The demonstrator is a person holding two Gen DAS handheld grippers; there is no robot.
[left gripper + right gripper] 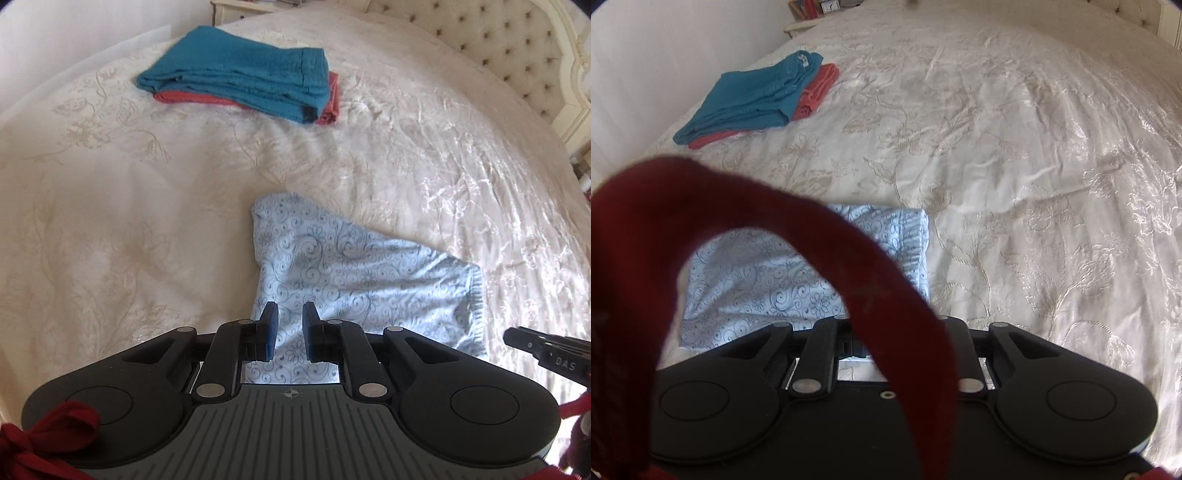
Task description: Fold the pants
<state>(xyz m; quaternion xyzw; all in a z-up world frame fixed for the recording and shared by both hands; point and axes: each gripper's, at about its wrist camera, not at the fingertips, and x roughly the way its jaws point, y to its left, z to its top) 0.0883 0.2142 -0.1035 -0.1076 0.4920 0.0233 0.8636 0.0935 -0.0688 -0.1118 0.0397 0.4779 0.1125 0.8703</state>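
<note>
Left gripper (pixel 290 325) jaws apart over pale-blue patterned pants (pixel 351 273)

A home bedroom. A wide bed (pixel 110 206) fills both views, spread with a cream satin cover (pixel 1015 155) embroidered with flowers. At the far right stands a tufted, buttoned headboard (pixel 509 48) in a carved cream frame. At the far left sits a cream nightstand (pixel 236 9), which in the right wrist view bears a small clock (pixel 829 5). Folded clothes (pixel 240 77) lie on the cover.
</note>
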